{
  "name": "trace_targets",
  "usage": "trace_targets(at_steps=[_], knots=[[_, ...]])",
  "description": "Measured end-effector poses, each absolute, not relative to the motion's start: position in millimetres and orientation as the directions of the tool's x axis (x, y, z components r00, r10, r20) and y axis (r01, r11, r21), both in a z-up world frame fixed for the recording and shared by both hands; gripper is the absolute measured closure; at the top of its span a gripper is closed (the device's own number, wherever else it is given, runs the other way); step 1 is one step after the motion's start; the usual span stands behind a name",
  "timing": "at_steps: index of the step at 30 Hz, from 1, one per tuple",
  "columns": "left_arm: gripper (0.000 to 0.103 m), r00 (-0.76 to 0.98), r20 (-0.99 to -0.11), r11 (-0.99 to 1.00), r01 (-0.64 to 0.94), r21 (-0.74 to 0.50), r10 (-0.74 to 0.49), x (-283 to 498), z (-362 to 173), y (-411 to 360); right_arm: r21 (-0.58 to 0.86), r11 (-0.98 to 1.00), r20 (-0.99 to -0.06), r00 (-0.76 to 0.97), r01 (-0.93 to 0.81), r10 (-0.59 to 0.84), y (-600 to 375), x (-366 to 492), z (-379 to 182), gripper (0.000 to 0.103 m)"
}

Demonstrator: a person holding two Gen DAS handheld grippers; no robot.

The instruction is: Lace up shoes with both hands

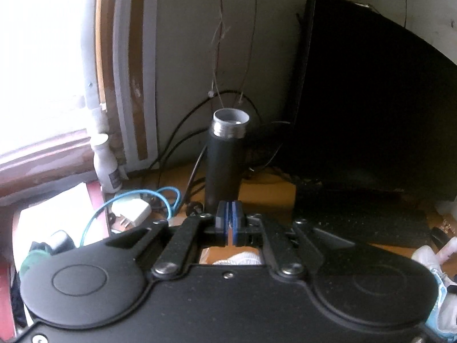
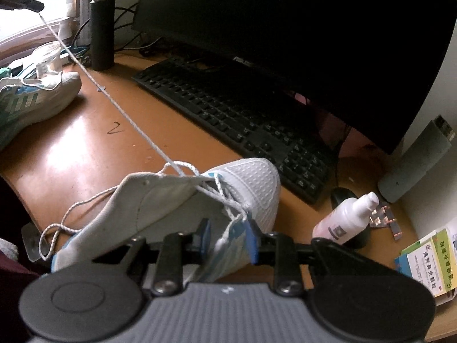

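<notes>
Judging from the near shoe (image 2: 234,183), the lacing is only partly done: the white lace (image 2: 125,117) crosses a few eyelets close to the toe, the tongue (image 2: 154,197) stands up bare, and a slack end of the cord loops off the heel side toward the table (image 2: 85,143) edge. The eyelets further up look unthreaded, and nothing is tied, so most of the work seems left. That shoe lies on the table in front of the keyboard (image 2: 237,108), toe toward it, while a second shoe (image 2: 34,97) sits well apart at the left, near the dark flask (image 2: 101,31). One length of lace runs taut and straight from the eyelets up to the far left corner of the right wrist view, where the left hand-held gripper (image 2: 25,3) shows as a dark shape with the cord ending at its tip. In its own view the left hand-held gripper (image 1: 229,220) is clenched, its blue pads pressed together with a pale sliver of what I take to be the lace pinched between them; it is held high, angled down toward the flask (image 1: 225,157). The right hand-held gripper (image 2: 228,240) points steeply down over the shoe's side, its jaws parted on either side of the blue-striped upper, which sits between them; whether the pads press on it I cannot tell.
</notes>
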State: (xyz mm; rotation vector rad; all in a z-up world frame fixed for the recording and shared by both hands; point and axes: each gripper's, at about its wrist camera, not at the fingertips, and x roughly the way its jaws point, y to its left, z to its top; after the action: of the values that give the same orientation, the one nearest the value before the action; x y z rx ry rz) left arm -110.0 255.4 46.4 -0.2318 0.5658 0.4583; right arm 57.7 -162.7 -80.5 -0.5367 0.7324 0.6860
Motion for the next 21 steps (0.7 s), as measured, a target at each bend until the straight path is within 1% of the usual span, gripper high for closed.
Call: trace_targets(at_steps=[2, 6, 11, 15, 17, 18, 19, 20, 21], knots=[[0.103, 0.754, -0.578, 0.884, -0.453, -0.113, 0.312, -107, 42, 249, -0.209, 0.659, -0.750, 0.551, -0.723, 0.367, -162, 57, -81, 0.075], [0.103, 0.763, -0.629, 0.939, -0.309, -0.151, 0.150, -87, 23, 218, -0.210, 0.666, -0.750, 0.555, -0.716, 0.360, -162, 56, -79, 0.075], [0.103, 0.712, -0.702, 0.970, -0.171, -0.172, 0.001, -55, -18, 169, -0.129, 0.690, -0.746, 0.528, -0.713, 0.406, -162, 52, -69, 0.075], [0.103, 0.651, -0.758, 0.981, -0.117, -0.153, -0.041, -47, -44, 148, -0.096, 0.697, -0.736, 0.522, -0.711, 0.431, -157, 48, -62, 0.075], [0.103, 0.593, -0.805, 0.990, -0.116, -0.075, 0.009, -44, -61, 147, -0.076, 0.697, -0.732, 0.514, -0.713, 0.447, -152, 47, -59, 0.075], [0.099, 0.574, -0.818, 0.994, -0.108, -0.022, 0.044, -43, -66, 147, -0.063, 0.695, -0.729, 0.509, -0.716, 0.458, -149, 46, -57, 0.075], [0.089, 0.561, -0.824, 0.994, -0.105, 0.025, 0.080, -43, -69, 148, -0.058, 0.693, -0.727, 0.506, -0.719, 0.465, -145, 46, -56, 0.075], [0.082, 0.558, -0.823, 0.993, -0.107, 0.052, 0.103, -44, -69, 148, -0.055, 0.690, -0.725, 0.503, -0.722, 0.470, -142, 45, -55, 0.075], [0.070, 0.573, -0.811, 0.991, -0.114, 0.066, 0.120, -47, -65, 150, -0.050, 0.689, -0.724, 0.502, -0.723, 0.473, -141, 45, -54, 0.075]])
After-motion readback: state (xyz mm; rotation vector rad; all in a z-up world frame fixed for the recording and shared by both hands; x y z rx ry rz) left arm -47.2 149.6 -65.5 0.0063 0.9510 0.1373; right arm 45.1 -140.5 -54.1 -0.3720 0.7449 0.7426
